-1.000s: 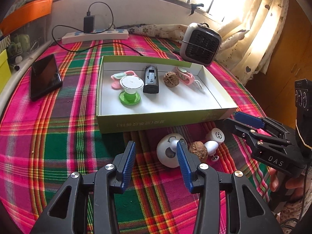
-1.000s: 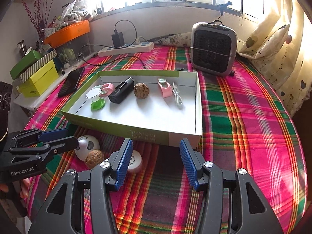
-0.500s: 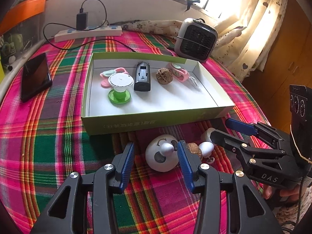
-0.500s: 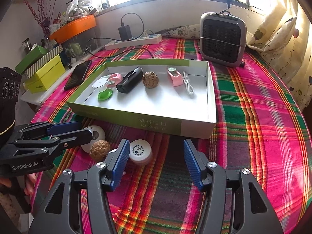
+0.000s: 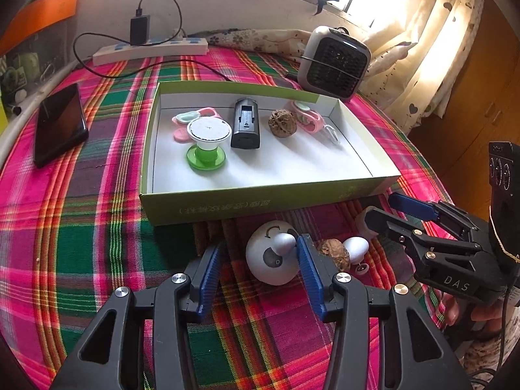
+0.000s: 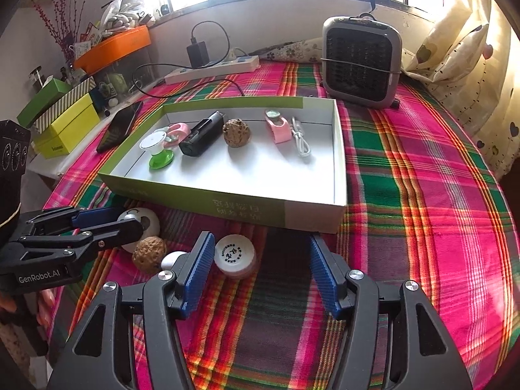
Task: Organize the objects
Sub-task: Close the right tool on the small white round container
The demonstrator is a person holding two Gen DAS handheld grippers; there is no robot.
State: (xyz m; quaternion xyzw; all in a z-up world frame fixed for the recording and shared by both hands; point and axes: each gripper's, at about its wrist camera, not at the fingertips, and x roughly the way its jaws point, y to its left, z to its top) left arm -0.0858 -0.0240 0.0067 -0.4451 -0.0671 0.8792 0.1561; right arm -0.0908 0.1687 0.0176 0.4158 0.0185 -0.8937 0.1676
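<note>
A tabletop covered with a pink, green and red plaid cloth (image 6: pixel 422 169) carries a shallow green-sided box (image 5: pixel 260 206) with a white inside. In the box, from left to right in the left wrist view, lie a pink clip-like item (image 5: pixel 198 115), a white disc on a green base (image 5: pixel 208 139), a black rectangular device (image 5: pixel 246 123), a walnut (image 5: pixel 282 123), a second pink item (image 5: pixel 307 117) and a white cable (image 5: pixel 331 131).

On the cloth just in front of the box sit four loose things close together: a white ball with dark markings (image 5: pixel 271 256), a second walnut (image 6: pixel 149 253), a small white egg-shaped piece (image 5: pixel 356 247) and a round white cap with printed lettering (image 6: pixel 234 253).

The left tool (image 5: pixel 258 268) is wide open with nothing in its grip; the white ball lies between its blue pads, close against the right one, and contact cannot be told. The right tool (image 6: pixel 260 268) is also wide open and holds nothing; the white cap lies between its pads, just beside the left one.

Behind the box stand a small grey fan heater (image 6: pixel 359 61) and a white power strip (image 5: pixel 149 50) with a black charger plugged in. A black phone (image 5: pixel 58 123) lies left of the box. Cream curtains (image 5: pixel 432 39) hang at the right.
</note>
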